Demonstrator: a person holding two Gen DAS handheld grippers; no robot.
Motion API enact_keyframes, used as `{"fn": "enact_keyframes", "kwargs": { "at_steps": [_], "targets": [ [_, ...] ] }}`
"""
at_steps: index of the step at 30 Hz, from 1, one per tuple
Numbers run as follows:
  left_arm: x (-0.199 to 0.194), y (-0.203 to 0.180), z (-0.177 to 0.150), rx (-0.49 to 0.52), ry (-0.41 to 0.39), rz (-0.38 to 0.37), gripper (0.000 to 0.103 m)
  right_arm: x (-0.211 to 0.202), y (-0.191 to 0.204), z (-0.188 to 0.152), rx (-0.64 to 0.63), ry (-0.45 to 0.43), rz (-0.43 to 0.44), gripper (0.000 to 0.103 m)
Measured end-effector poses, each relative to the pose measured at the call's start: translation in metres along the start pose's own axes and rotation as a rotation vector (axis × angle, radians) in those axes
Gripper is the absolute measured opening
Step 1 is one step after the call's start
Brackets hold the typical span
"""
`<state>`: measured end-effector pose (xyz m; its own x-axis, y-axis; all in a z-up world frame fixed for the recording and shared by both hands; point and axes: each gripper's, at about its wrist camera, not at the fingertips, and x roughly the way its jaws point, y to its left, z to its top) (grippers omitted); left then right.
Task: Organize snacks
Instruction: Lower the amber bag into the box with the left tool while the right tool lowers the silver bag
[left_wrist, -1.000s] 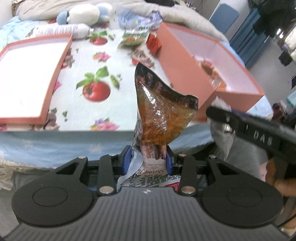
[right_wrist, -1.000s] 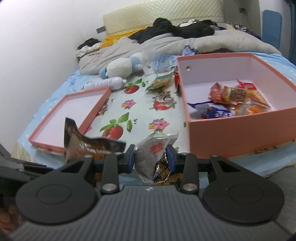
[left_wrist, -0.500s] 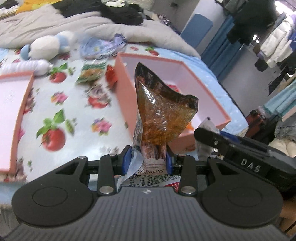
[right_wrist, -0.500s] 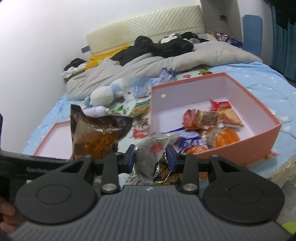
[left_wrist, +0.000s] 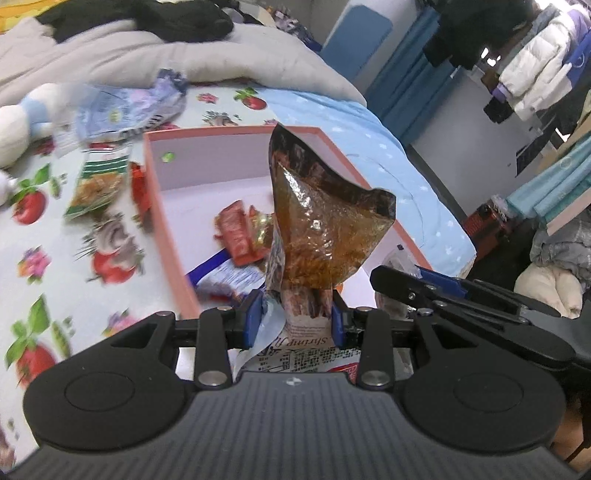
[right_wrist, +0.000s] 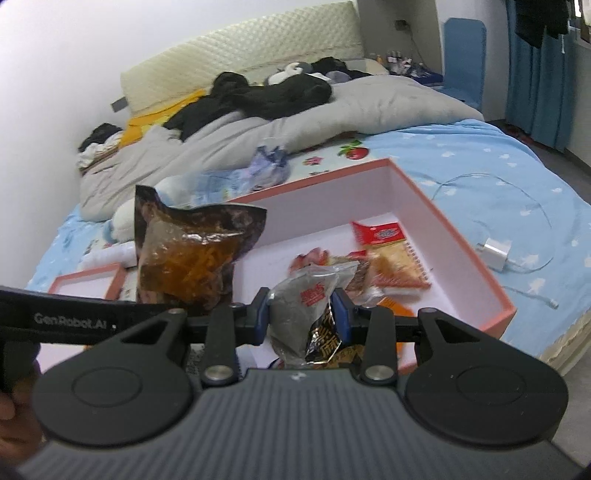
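"GenRobot.AI" is printed on the left gripper (left_wrist: 295, 321), whose narrowly parted jaws clamp a brown translucent snack bag (left_wrist: 325, 236) lettered "Shrimp". The right gripper (right_wrist: 302, 314), likewise narrow, pinches a grey foil packet (right_wrist: 306, 314) above the near end of the pink cardboard box (right_wrist: 461, 240).

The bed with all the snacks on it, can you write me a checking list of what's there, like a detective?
Surface: bed sheet, fruit print, partly blue.
Job's things: pink box holding several snack packets; brown snack bag; grey snack packet; box lid lying apart.
Clutter: green snack packet, plush toy, grey duvet, black clothes.
Grippers: left gripper shut on the brown bag; right gripper shut on the grey packet.
Cables: white charger with cable.
Surroundings: headboard, blue curtains.
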<state>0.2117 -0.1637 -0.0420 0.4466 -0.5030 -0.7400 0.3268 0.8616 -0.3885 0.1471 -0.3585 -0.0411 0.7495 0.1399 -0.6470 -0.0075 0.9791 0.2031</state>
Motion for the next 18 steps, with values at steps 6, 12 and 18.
{"fn": "enact_keyframes", "kwargs": {
  "at_steps": [6,12,18],
  "targets": [
    [0.061,0.001,0.032,0.008,0.056,-0.008,0.042,0.043,-0.033,0.011,0.063,0.048,-0.025,0.039],
    [0.106,0.006,0.049,0.003,0.103,0.009,0.042,0.078,-0.052,0.011,0.101,0.091,-0.026,0.04],
    [0.12,0.004,0.058,0.015,0.115,0.02,0.044,0.094,-0.062,0.013,0.093,0.132,-0.03,0.041]
  ]
}}
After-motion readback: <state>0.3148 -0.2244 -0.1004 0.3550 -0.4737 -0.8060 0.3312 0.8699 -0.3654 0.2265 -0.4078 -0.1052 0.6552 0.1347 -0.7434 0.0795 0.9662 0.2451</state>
